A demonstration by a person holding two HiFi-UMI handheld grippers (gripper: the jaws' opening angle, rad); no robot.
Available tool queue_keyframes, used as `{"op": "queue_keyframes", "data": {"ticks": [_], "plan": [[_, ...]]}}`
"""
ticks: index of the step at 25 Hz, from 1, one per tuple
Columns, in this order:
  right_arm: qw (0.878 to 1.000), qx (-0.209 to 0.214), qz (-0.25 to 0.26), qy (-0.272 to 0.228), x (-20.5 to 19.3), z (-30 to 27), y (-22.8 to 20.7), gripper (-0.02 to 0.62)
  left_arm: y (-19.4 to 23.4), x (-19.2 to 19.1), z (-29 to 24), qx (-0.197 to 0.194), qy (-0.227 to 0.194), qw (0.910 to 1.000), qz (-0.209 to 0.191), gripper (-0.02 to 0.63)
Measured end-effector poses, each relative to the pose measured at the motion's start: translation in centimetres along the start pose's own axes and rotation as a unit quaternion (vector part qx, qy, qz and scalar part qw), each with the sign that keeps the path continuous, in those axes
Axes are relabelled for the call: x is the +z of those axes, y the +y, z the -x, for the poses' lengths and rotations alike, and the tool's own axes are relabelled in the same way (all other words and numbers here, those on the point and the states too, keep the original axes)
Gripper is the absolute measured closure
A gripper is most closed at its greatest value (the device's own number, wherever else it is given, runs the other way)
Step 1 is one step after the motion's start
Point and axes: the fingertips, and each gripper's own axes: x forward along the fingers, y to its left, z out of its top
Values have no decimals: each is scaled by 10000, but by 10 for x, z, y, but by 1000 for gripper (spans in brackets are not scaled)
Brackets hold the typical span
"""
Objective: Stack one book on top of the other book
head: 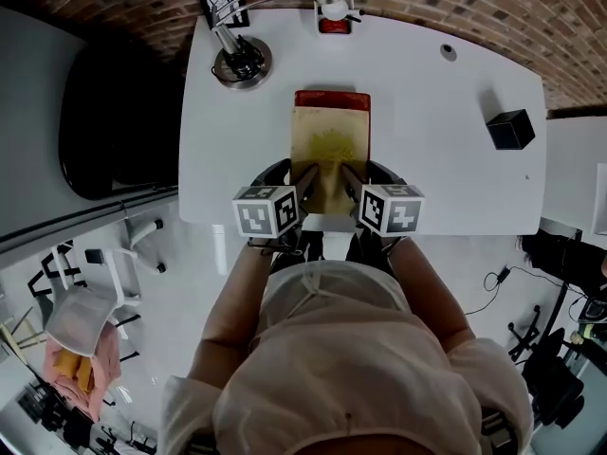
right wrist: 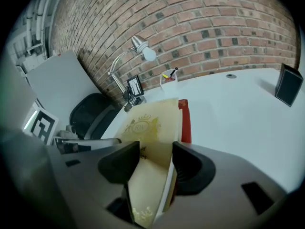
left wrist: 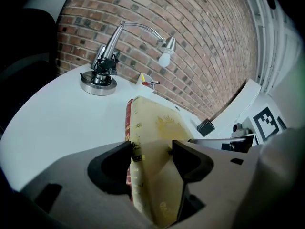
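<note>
A cream-yellow book [head: 328,154] lies on top of a red book [head: 332,100] in the middle of the white table [head: 436,178]; the red one shows only as a strip at the far end. My left gripper [head: 305,180] and right gripper [head: 353,184] both hold the yellow book's near end, one at each corner. In the left gripper view the yellow book [left wrist: 155,132] sits between the jaws of the left gripper [left wrist: 151,159], with the red spine [left wrist: 128,123] beside it. In the right gripper view the right gripper [right wrist: 156,163] pinches the yellow book [right wrist: 152,128] above the red book [right wrist: 185,120].
A desk lamp [head: 242,60] and a small picture frame [head: 223,3] stand at the table's back left, a pen cup [head: 334,22] at the back, a black box [head: 510,129] at the right. A black chair [head: 114,121] is left of the table. The books' near end is close to the front edge.
</note>
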Motion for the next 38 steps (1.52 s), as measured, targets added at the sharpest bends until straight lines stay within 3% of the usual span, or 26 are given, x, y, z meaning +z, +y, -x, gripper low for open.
{"op": "queue_keyframes", "data": {"ticks": [17, 20, 23, 25, 27, 29, 31, 35, 38], "plan": [[9990, -68, 442, -13, 2, -5, -1, 368, 4, 0, -4, -55, -41, 10000, -3, 345], [9974, -320, 642, -101, 6, -1, -8, 368, 4, 9, 2, 69, -257, 9996, -105, 345], [9947, -496, 779, -448, 22, 13, -8, 370, -6, 27, 14, 115, -619, 9970, -456, 345], [9929, -519, 873, -617, 32, 23, -1, 370, -15, 41, 24, 101, -833, 9936, -754, 348], [9913, -570, 986, -664, 38, 33, 7, 379, -23, 56, 37, 136, -1112, 9891, -952, 405], [9892, -637, 1043, -810, 44, 43, 14, 462, -30, 69, 51, 143, -1423, 9843, -1037, 494], [9847, -672, 1128, -1143, 57, 54, 23, 525, -39, 82, 64, 41, -1692, 9795, -1094, 522], [9675, -627, 1438, -1982, 86, 85, 51, 557, -57, 104, 91, -203, -2177, 9672, -1292, 565], [9465, -601, 1690, -2684, 104, 111, 72, 560, -75, 118, 112, -247, -2519, 9487, -1894, 568]]}}
